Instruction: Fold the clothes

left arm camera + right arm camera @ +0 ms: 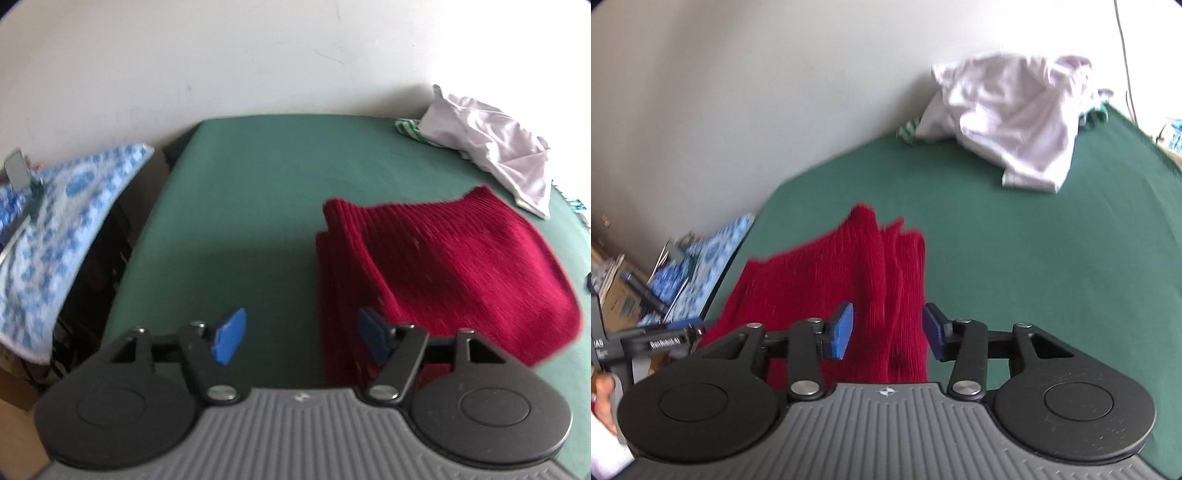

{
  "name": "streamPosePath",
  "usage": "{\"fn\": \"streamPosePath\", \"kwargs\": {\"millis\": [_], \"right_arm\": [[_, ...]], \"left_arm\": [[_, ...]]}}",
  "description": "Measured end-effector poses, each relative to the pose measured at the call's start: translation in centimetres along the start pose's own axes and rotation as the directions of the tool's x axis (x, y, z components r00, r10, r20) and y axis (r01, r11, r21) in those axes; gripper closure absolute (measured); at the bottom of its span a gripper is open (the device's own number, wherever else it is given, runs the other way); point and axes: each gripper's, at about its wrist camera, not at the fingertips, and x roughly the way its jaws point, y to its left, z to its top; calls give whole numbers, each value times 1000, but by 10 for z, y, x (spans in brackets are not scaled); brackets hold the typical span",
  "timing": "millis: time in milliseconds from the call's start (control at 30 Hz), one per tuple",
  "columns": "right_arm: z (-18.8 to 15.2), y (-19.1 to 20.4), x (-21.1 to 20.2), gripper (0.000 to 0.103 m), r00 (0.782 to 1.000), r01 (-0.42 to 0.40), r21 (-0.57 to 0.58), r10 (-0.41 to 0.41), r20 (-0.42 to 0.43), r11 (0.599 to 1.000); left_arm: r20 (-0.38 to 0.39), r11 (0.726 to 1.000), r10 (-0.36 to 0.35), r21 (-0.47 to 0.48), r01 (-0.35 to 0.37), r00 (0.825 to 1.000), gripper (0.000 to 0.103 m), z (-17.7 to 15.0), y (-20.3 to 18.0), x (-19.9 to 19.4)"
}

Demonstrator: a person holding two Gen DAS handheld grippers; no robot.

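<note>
Left tool [301,338]: jaws standing apart, blue pads [231,338] gripping nothing. It is angling downward over the green desk [258,192]. Bare green cloth is showing in the gap between the pads; the right-hand pad is overlapping the near left edge of the red knit garment [443,258] in view, contact not determinable.

Right tool [888,332]: jaws parted as well, not clamping. It is also pointing downward. A ridge of the red knit garment [831,280] is lying in line with the gap between the 2 blue pads [842,334]; both pads are standing clear of the fabric sides, so no grip is showing. The picture is blurring slightly.

At the left margin of the right wrist view, a hand [604,398] is wrapping around the grey handle of the other tool, with a white sleeve below it.

Task item: the red knit garment is lying folded in several layers on the desk, near edge, between the 2 tools, layered fold edges stacking along 1 side.

Further out: a crumpled white garment [495,147] is sitting heaped at the far right of the desk against the pale wall [258,55], well apart from the red one. A green-and-white striped piece [406,129] is peeking from under it.

Beside the desk, on the left, a blue-and-white patterned cloth [66,214] is draping over dark furniture. Cardboard boxes [617,295] are sitting on the floor there; contents too blurred to tell.
</note>
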Motion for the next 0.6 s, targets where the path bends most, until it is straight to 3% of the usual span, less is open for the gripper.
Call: {"fn": "streamPosePath", "kwargs": {"millis": [167, 233, 300, 333, 367, 433, 533, 600], "right_arm": [[-23, 0, 13, 49, 999, 11, 3, -11, -42, 1000], [-27, -1, 19, 49, 999, 4, 25, -3, -51, 1000], [-30, 0, 22, 62, 997, 2, 28, 0, -78, 1000], [-29, 0, 19, 74, 997, -25, 38, 28, -78, 999], [-27, -1, 14, 78, 995, -61, 50, 65, -73, 997], [-24, -7, 7, 79, 990, -116, 104, 123, -62, 988], [-29, -24, 19, 81, 988, -84, 189, 107, -114, 978], [-34, -40, 22, 80, 985, -118, 300, 150, -87, 947]], "left_arm": [[-38, 995, -29, -92, 26, 999, 31, -13, -3, 3], [-34, 997, -25, -76, 22, 999, 31, -10, -4, 1], [-18, 998, -23, -58, 22, 1000, 28, -7, 0, -7], [-10, 998, -26, -57, 26, 1000, 24, -4, 4, -11], [-4, 997, -40, -63, 39, 999, 20, -3, 9, -15], [6, 994, -81, -79, 82, 997, 19, -1, 20, -23], [-7, 982, -154, -114, 152, 988, 19, -5, 26, -26], [-23, 969, -216, -127, 211, 976, 19, -12, 22, -27]]}}
